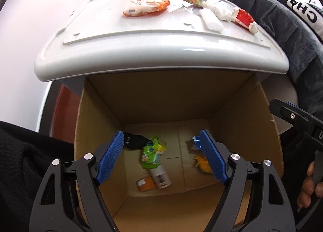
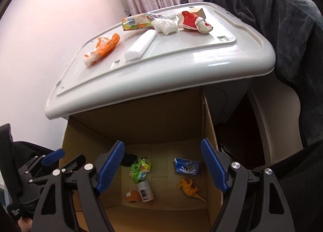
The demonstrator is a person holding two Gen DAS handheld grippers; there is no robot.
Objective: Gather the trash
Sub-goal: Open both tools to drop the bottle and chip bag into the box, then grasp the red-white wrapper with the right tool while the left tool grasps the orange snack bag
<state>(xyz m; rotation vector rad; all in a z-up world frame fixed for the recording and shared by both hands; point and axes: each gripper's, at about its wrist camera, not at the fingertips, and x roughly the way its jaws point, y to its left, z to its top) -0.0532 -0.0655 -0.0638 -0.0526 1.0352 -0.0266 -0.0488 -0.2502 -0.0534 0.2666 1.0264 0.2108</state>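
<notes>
A white plastic tabletop [image 1: 161, 54] fills the upper half of both views, its rounded front edge overhanging a tall cardboard box [image 1: 153, 98] that opens below it and takes up the lower middle of each frame. A dark garment [image 2: 272, 20] drapes down the upper right of both pictures. The left gripper [image 1: 161, 156] sits at the bottom centre of the left wrist view, its blue pads spread wide with nothing between them, aimed down into the box; the right gripper [image 2: 162, 164] stands the same way at the bottom centre of the right wrist view, jaws apart and empty. Trash still lies on the tabletop: an orange-and-white wrapper [image 2: 102, 49] toward the left, a white foam piece [image 2: 139, 45] in the middle, a green-and-orange drink carton [image 2: 137, 22] behind it, a crumpled white tissue [image 2: 164, 25] just beside the carton, and a torn red-and-white carton [image 2: 192, 21] at the right. On the box floor, well below the pads, lie a green snack bag [image 2: 140, 168], touching a black cloth [image 2: 128, 159] at its upper left, a white cylindrical bottle [image 2: 145, 190] just below the bag, an orange roll of tape [image 2: 133, 195] beside the bottle, a blue-and-white packet [image 2: 186, 166] toward the right, and a small orange toy dinosaur [image 2: 189, 188] below that packet.
</notes>
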